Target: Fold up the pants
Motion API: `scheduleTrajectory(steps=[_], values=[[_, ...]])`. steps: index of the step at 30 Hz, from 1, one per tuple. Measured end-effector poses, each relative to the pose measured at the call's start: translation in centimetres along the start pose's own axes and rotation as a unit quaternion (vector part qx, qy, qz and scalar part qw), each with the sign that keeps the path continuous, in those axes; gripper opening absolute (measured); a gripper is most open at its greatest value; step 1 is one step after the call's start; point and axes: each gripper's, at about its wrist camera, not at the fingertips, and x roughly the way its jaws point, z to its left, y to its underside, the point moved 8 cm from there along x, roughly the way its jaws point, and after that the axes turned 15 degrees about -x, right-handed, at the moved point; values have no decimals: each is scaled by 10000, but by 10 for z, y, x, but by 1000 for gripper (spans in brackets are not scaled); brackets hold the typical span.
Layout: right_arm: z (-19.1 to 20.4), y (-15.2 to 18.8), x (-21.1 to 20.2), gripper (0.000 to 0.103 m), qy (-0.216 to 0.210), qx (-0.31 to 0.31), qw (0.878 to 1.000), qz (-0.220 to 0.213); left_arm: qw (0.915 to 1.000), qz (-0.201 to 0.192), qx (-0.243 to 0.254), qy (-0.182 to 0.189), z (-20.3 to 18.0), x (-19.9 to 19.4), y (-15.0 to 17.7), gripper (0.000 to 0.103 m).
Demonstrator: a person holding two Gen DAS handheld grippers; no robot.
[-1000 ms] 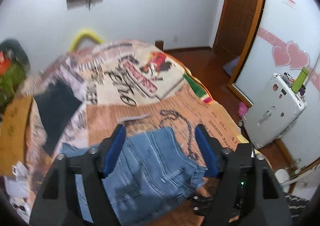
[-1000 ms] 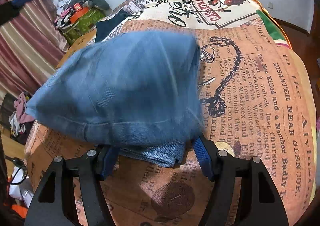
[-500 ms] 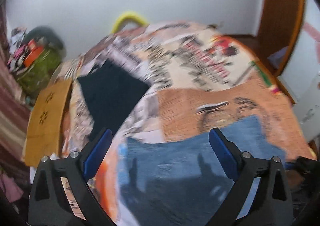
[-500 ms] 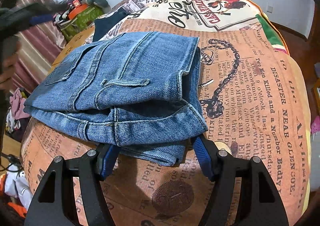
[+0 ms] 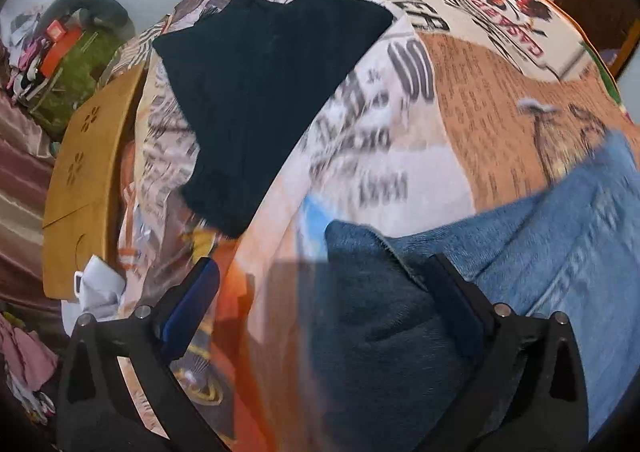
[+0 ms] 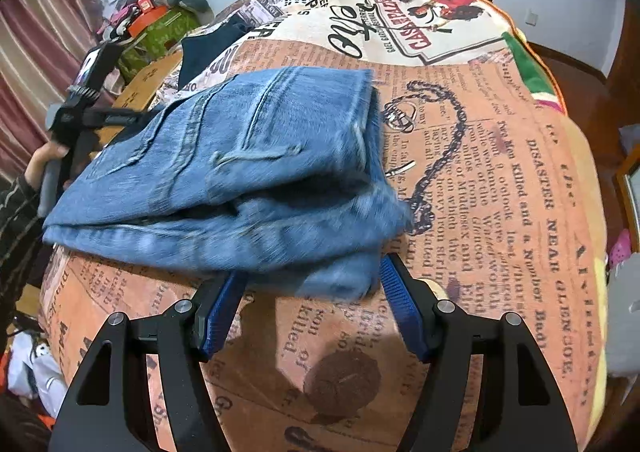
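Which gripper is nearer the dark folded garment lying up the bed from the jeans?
Left. The left gripper points toward the dark garment, which fills its view. The right gripper sits at the jeans' near edge, with the garment far behind.

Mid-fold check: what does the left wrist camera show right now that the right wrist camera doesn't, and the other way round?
Only the left wrist view shows the full flat black garment lying apart from the denim, plus the tan perforated wooden board beside the bed.

Only the right wrist view shows the whole folded stack of blue denim jeans, the printed chain graphic and the left gripper at the stack's far side.

Both show the newspaper-print bedspread and open jaws: right gripper close to the near denim edge.
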Motion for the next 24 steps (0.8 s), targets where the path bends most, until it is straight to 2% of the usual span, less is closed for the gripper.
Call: scheduleTrajectory(steps=[2, 7, 10, 15, 18, 20, 24], values=[[-3, 0, -6, 65, 115, 28, 9999, -43, 10000, -24, 85, -10, 8, -11, 14, 103], [0, -5, -19, 65, 73, 92, 9996, -238, 10000, -11, -65, -26, 24, -40, 55, 103], [10, -12, -26, 65, 35, -11, 9992, -386, 9998, 39, -158, 91, 28, -60, 82, 103], [30, -21, -34, 65, -44, -254, 9981, -551, 9961, 194, -480, 708, 23, -88, 118, 103], [35, -24, -34, 65, -85, -305, 9978, -582, 9921, 288, -535, 1096, 7, -100, 135, 103], [38, -25, -33, 65, -101, -337, 9976, -593, 9917, 258, -452, 1172, -3, -107, 139, 103], [40, -30, -31, 65, -114, -426, 9972, -596, 9945, -88, -257, 1010, -14, -123, 127, 103]])
